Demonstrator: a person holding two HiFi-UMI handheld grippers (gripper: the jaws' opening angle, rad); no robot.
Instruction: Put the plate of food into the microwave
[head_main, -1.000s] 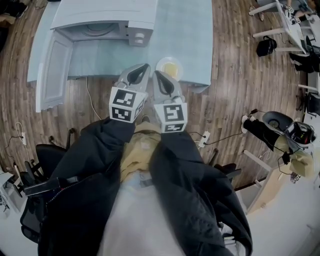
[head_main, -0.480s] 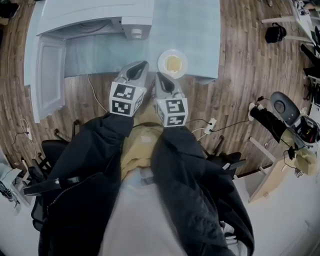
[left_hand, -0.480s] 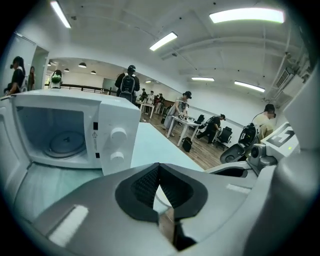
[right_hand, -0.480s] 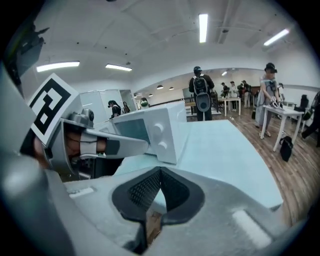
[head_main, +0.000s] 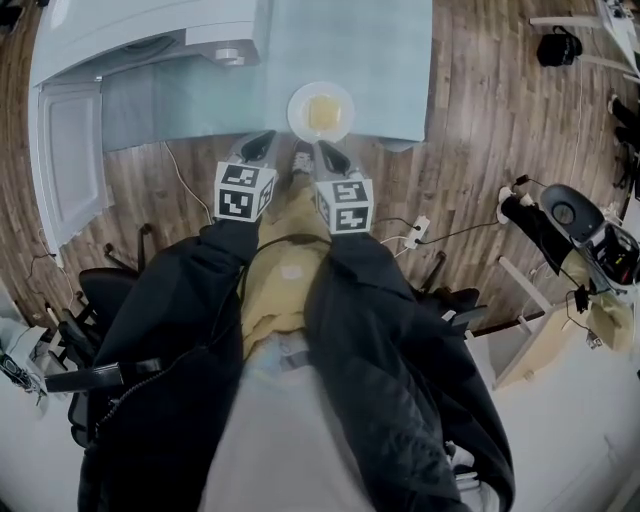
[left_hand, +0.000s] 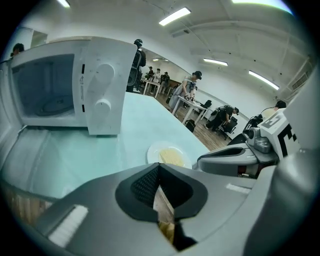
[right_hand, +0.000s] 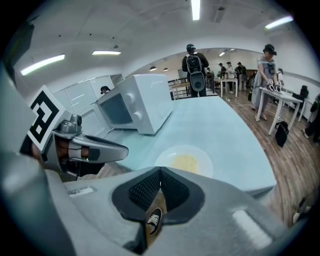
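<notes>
A white plate (head_main: 320, 112) with yellow food on it sits near the front edge of the pale blue table (head_main: 380, 60). The white microwave (head_main: 150, 40) stands at the table's far left, its door (head_main: 62, 160) swung open towards me. My left gripper (head_main: 262, 140) and right gripper (head_main: 323, 150) hang side by side over the floor just short of the table edge, both shut and empty. The plate (left_hand: 169, 155) lies ahead of the left gripper (left_hand: 159, 168), to its right. From the right gripper (right_hand: 161, 173), the plate (right_hand: 184, 161) is straight ahead, the microwave (right_hand: 135, 106) beyond it to the left.
Cables and a power strip (head_main: 418, 232) lie on the wooden floor below the table. Black office chairs (head_main: 100, 300) stand to my left. People stand by desks (right_hand: 272, 95) across the room. The table top between the microwave and the plate is bare.
Both grippers have dropped lower and sit further apart, with jaws still shut. In the head view the plate and table edge have slid towards the grippers' tips.
</notes>
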